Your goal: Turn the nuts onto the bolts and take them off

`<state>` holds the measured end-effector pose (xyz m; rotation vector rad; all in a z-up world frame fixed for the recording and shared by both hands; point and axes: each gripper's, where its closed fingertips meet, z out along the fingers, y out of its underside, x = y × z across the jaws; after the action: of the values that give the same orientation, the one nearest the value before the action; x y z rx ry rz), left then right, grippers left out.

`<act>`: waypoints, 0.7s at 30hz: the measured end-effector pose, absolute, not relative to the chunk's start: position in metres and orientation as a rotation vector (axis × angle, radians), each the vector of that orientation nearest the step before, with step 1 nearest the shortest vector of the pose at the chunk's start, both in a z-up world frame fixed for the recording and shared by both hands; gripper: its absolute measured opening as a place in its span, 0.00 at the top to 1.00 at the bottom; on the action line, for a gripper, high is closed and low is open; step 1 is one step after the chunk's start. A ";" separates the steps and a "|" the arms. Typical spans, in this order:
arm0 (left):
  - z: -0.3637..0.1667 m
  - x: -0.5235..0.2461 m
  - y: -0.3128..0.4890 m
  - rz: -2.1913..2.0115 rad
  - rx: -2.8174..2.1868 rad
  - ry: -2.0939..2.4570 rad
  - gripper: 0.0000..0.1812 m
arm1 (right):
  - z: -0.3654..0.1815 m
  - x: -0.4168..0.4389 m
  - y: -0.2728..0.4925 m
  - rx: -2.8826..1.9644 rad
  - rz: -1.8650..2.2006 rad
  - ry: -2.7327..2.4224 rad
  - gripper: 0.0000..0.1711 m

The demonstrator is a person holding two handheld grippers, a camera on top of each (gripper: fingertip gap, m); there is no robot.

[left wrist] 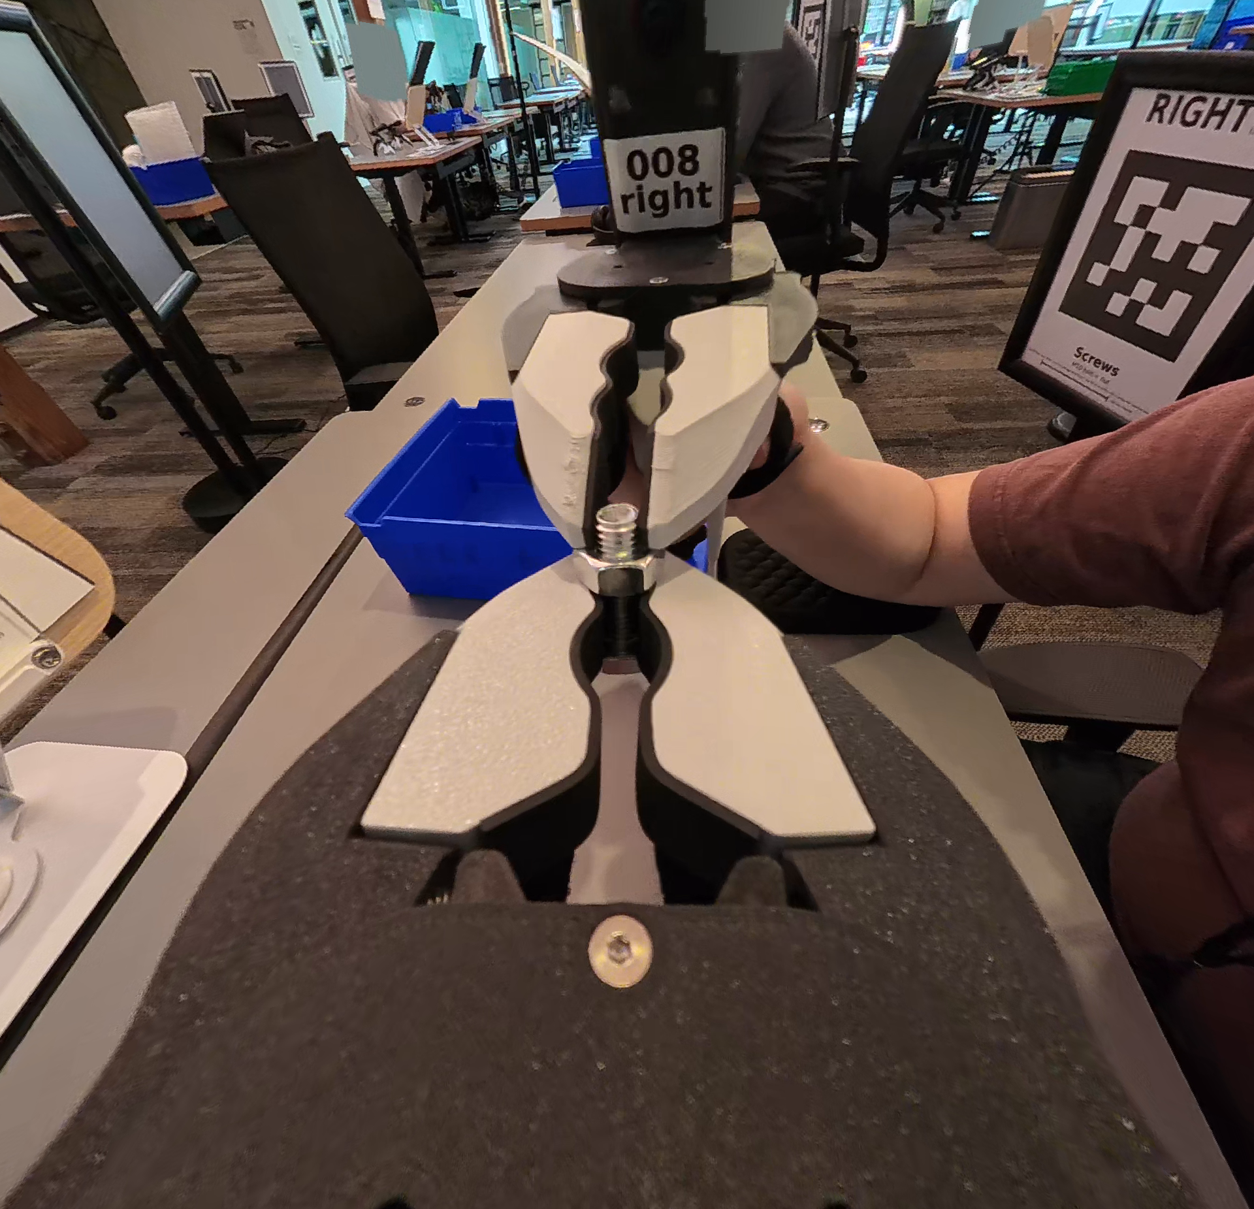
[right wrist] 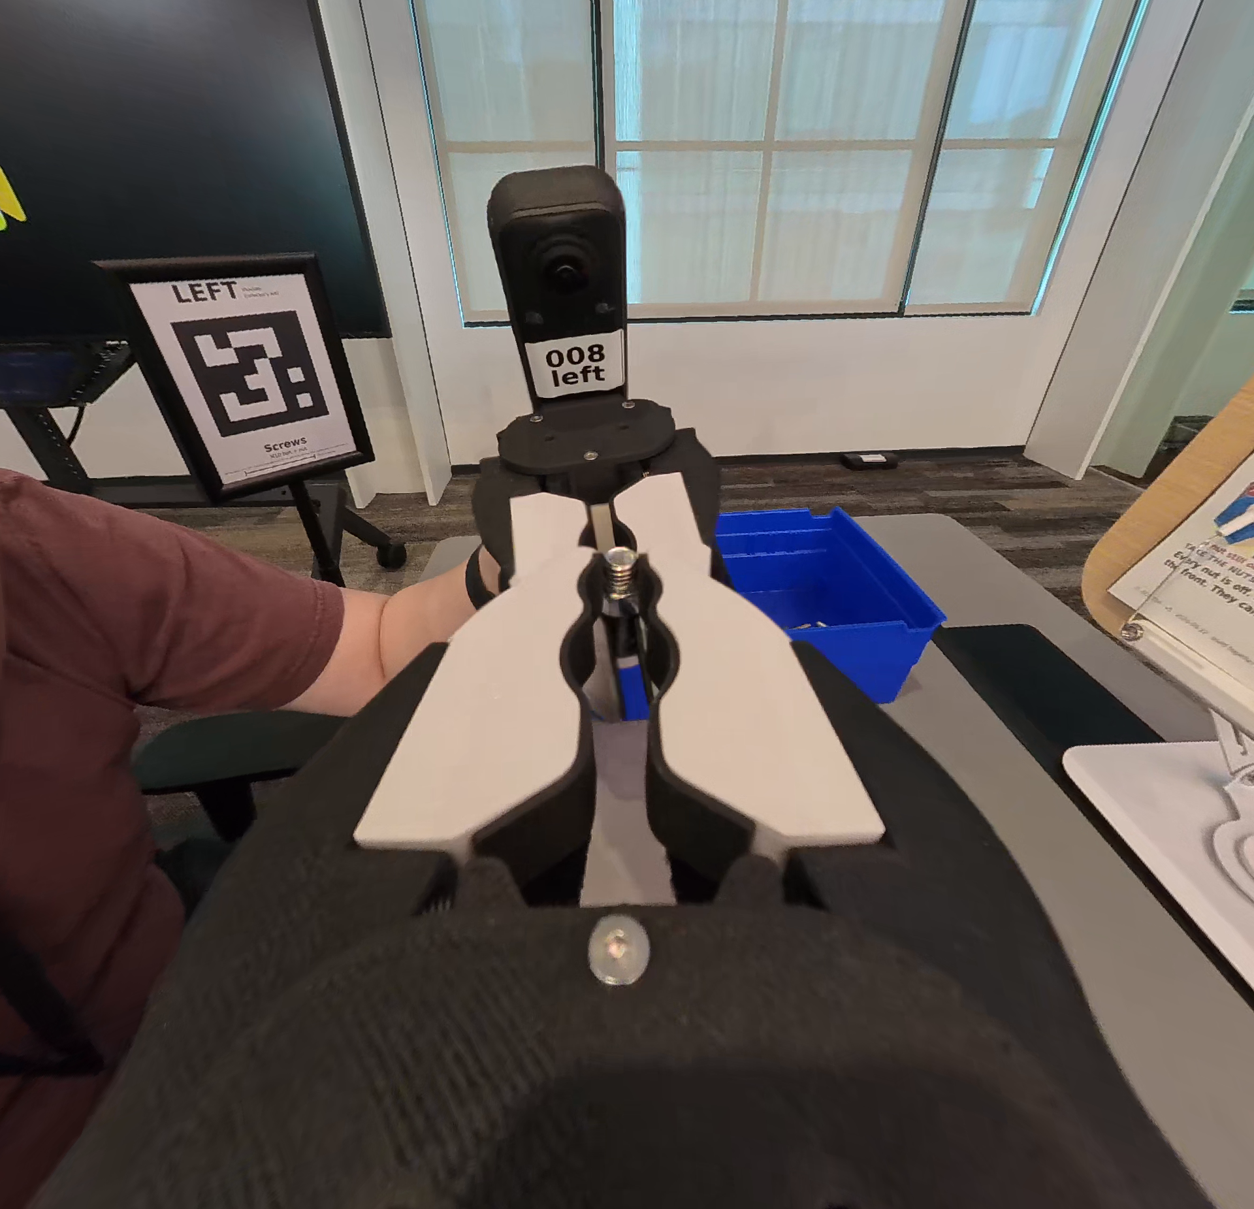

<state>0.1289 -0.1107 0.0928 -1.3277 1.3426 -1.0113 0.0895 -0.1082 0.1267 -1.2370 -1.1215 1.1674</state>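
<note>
office chairs [left wrist: 326, 260] | carpet floor [left wrist: 950, 335] | tall windows [right wrist: 780, 138] | grey table [left wrist: 237, 633]

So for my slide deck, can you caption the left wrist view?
Left gripper holds a bolt with a nut on it, while the right gripper meets it above a blue bin.

- Grey table [left wrist: 285, 640], long and narrow, with rounded corners; a dark seam crosses its top
- Blue bin [left wrist: 453, 504] standing directly on it, open-topped; small pale items lie inside, too small to tell
- Black padded mat [right wrist: 1038, 688] lying flat on it, just beside the bin
</note>
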 end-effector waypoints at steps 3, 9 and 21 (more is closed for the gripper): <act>0.092 0.129 -0.108 -0.995 -1.352 1.336 0.78 | 0.130 0.095 -0.104 -1.233 1.163 -1.095 0.94; 0.086 0.133 -0.108 -0.984 -1.359 1.349 0.83 | 0.135 0.102 -0.106 -1.189 1.158 -1.112 0.95; 0.086 0.136 -0.123 -1.068 -1.305 1.412 0.89 | 0.135 0.101 -0.121 -1.126 1.198 -1.207 0.95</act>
<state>0.1361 -0.1234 0.0863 -1.3052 1.4123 -1.0682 0.1009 -0.1212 0.1350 -1.1256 -1.2074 1.1977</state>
